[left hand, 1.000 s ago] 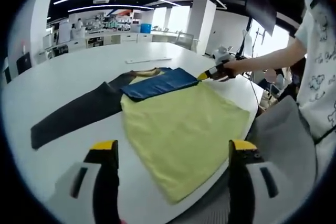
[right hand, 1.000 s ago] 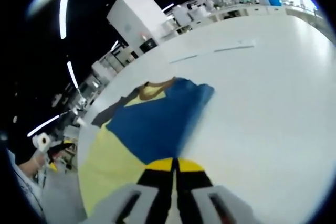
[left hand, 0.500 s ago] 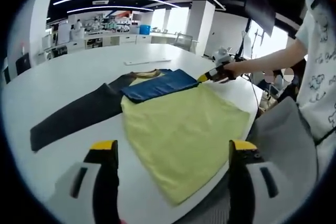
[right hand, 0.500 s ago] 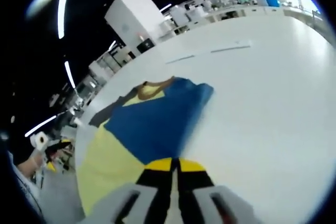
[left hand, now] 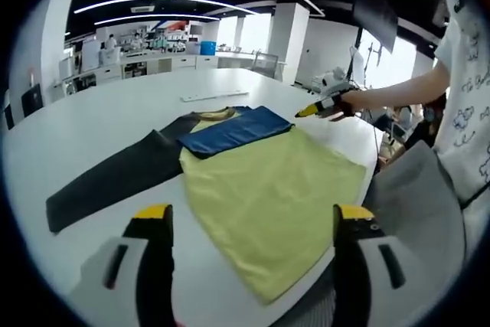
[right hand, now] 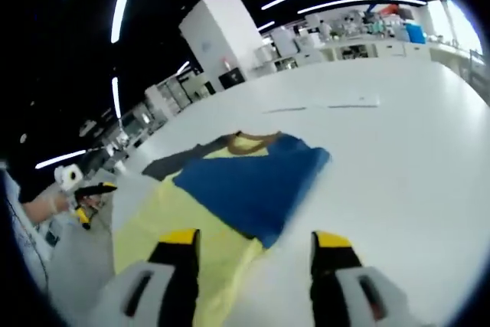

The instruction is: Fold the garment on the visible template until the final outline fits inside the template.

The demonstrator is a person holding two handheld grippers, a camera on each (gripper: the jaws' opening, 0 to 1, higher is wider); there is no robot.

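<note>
A yellow long-sleeve shirt (left hand: 268,197) lies flat on the white table (left hand: 115,105), its hem reaching the near table edge. One blue sleeve (left hand: 233,129) is folded across the chest, just below the brown collar (left hand: 214,113). The other sleeve, dark grey (left hand: 115,174), lies stretched out to the side on the bare table. The left gripper (left hand: 253,223) hangs above the near edge with its jaws wide apart, holding nothing. The right gripper (right hand: 249,239) is over the shirt beside the blue sleeve (right hand: 253,185), jaws also spread and empty. Behind the shirt, a thin white strip (left hand: 205,97) lies on the table. A grey chair back (left hand: 417,189) stands close to the table edge, next to the person's white printed shirt (left hand: 467,89).
</note>
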